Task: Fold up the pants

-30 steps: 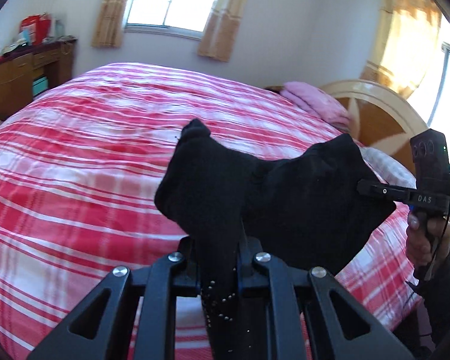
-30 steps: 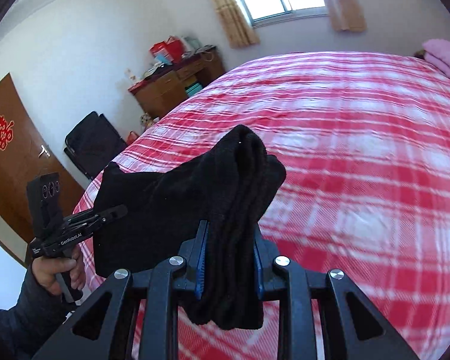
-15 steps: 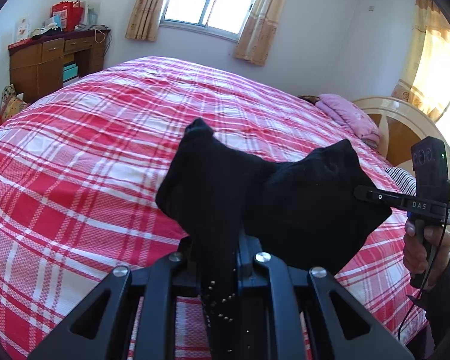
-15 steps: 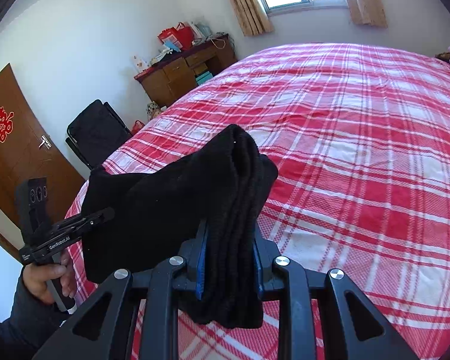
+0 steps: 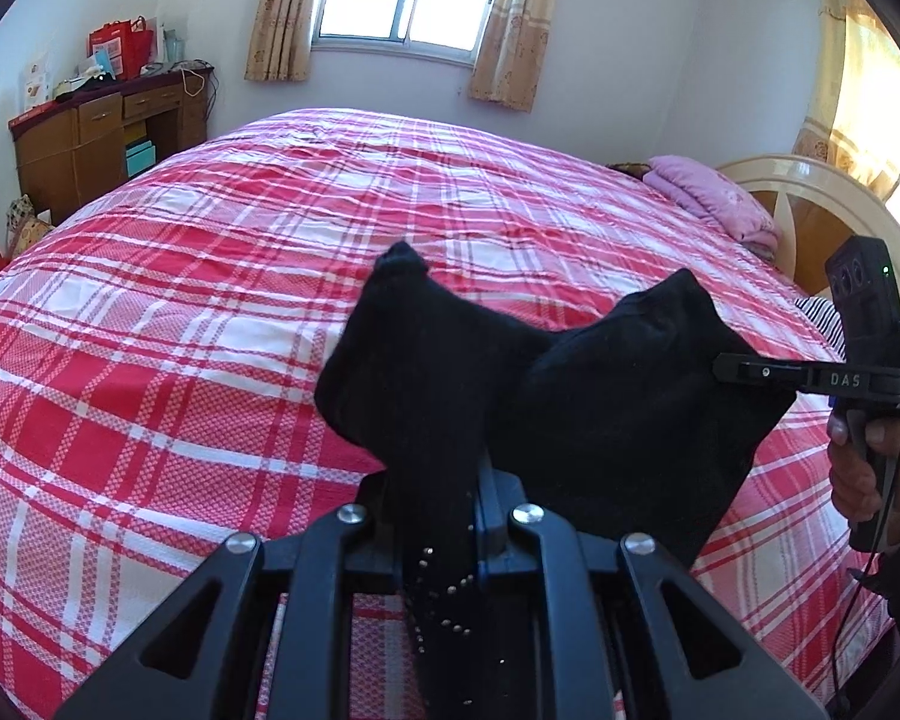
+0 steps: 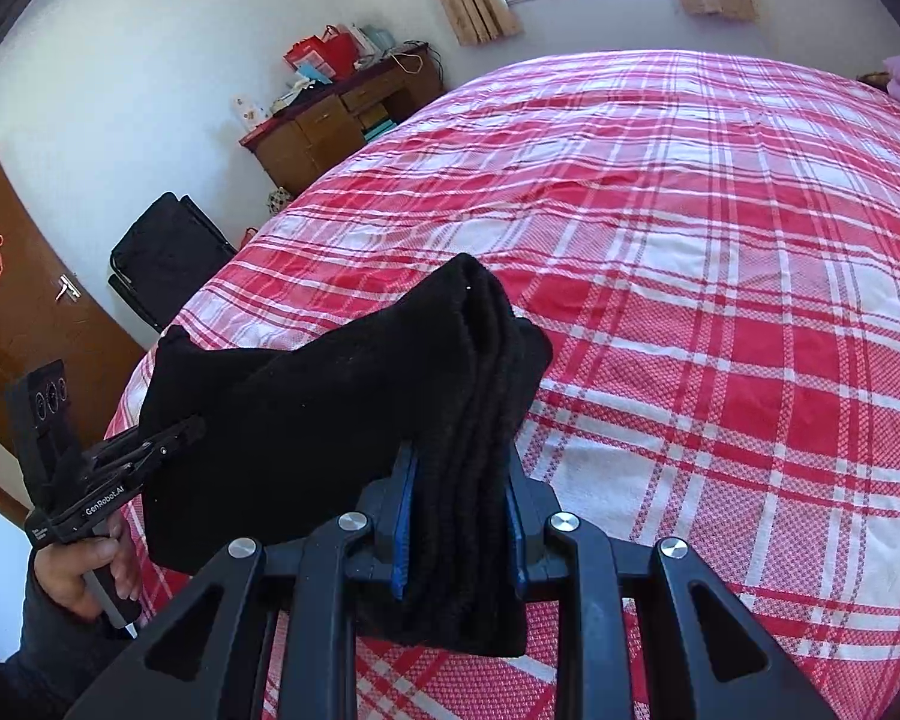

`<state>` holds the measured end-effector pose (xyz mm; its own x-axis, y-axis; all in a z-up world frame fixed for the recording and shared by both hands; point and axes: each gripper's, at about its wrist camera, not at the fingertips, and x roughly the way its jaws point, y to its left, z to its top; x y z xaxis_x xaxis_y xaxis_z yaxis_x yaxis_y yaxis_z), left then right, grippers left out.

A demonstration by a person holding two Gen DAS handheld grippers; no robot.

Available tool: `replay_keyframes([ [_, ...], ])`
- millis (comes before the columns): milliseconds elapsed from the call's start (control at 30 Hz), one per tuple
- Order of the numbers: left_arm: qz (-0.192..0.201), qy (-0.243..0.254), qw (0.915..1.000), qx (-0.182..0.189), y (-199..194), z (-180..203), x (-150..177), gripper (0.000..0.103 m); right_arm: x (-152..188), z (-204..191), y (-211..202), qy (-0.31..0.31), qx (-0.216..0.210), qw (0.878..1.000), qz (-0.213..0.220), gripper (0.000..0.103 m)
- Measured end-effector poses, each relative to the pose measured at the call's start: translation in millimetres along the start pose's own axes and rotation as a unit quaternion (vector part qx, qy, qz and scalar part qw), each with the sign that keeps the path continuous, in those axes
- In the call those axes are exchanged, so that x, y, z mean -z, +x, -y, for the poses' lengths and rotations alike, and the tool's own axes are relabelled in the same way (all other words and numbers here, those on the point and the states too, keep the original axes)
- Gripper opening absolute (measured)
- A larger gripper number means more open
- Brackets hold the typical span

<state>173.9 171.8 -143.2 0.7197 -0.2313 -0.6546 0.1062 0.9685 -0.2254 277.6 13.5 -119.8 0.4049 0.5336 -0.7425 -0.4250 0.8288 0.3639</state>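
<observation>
The black pants (image 5: 510, 396) hang folded between my two grippers, held up above the red plaid bed (image 5: 210, 312). My left gripper (image 5: 444, 516) is shut on one end of the pants, and a row of small studs shows on the cloth there. My right gripper (image 6: 456, 516) is shut on the other end, a thick stack of layers (image 6: 486, 372) between its blue pads. In the left wrist view the right gripper (image 5: 726, 369) reaches in from the right. In the right wrist view the left gripper (image 6: 192, 429) reaches in from the left.
The bed fills the middle of both views. A pink folded blanket (image 5: 708, 198) and a cream headboard (image 5: 810, 204) lie at its far right. A wooden desk (image 5: 90, 138) stands left by the wall. A black chair (image 6: 162, 252) and a brown door (image 6: 12, 312) are further left.
Both grippers have moved with the pants toward the bed's middle and turned slightly left, so the bed looks larger and the desk more central. The grips on the pants are unchanged.
</observation>
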Motion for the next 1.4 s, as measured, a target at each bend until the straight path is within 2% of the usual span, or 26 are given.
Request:
replay_keyframes([
  [133,-0.005,-0.001,1.0,-0.005,3.9,-2.1,1.0,0.024,0.4,3.5,4.3,0.005,0.005,1.0,-0.004,0.026],
  [300,-0.01,0.005,0.9996,-0.025,11.2,-2.8,4.3,0.044,4.0,17.5,15.5,0.031,0.012,0.999,-0.019,0.028],
  [367,-0.014,-0.001,0.9996,-0.026,14.8,-5.5,7.5,0.049,6.7,24.3,21.9,0.04,0.021,0.999,-0.03,0.035],
  [400,-0.016,-0.002,0.9995,-0.026,15.9,-6.1,8.6,0.051,8.3,27.0,23.6,0.043,0.023,0.998,-0.033,0.043],
  [433,-0.017,-0.004,0.9995,-0.028,16.3,-6.8,9.4,0.053,9.1,30.6,23.4,0.049,0.029,0.998,-0.032,0.057],
  [467,-0.017,-0.007,0.9994,-0.029,15.9,-7.3,9.5,0.058,9.6,33.1,22.2,0.052,0.036,0.998,-0.031,0.062],
  [500,-0.015,-0.01,0.9992,-0.035,14.2,-7.9,9.4,0.062,10.5,35.6,19.2,0.054,0.042,0.997,-0.027,0.067],
  [567,-0.017,-0.012,0.9986,-0.048,10.7,-8.6,9.8,0.07,13.2,37.8,11.5,0.055,0.046,0.997,-0.021,0.067],
  [733,-0.022,-0.011,0.9969,-0.074,-2.7,-8.2,14.7,0.076,23.4,33.5,-20.6,0.035,0.091,0.995,0.008,0.067],
  [867,-0.019,-0.002,0.9941,-0.107,-21.9,-1.5,16.3,0.076,38.7,27.0,-51.4,0.009,0.13,0.991,0.031,0.067],
  [1000,0.014,0.01,0.996,-0.088,-57.2,17.6,14.9,0.077,67.0,12.0,-102.3,-0.034,0.167,0.984,0.053,0.067],
  [1100,0.05,0.018,0.9962,-0.07,-83.6,37.8,7.3,0.085,93.4,3.6,-153.3,-0.036,0.191,0.977,0.083,0.067],
  [1167,0.073,0.023,0.9955,-0.056,-100.2,51.2,2.3,0.097,107.9,-0.4,-183.5,-0.035,0.193,0.976,0.097,0.067],
  [1233,0.096,0.03,0.9939,-0.045,-114.5,65.2,-2.8,0.098,118.4,-2.5,-207.9,-0.036,0.198,0.973,0.111,0.07],
  [1400,0.125,0.043,0.9908,-0.027,-141.6,91.8,-7.6,0.1,136.0,-9.2,-254.6,-0.032,0.209,0.965,0.156,0.074],
])
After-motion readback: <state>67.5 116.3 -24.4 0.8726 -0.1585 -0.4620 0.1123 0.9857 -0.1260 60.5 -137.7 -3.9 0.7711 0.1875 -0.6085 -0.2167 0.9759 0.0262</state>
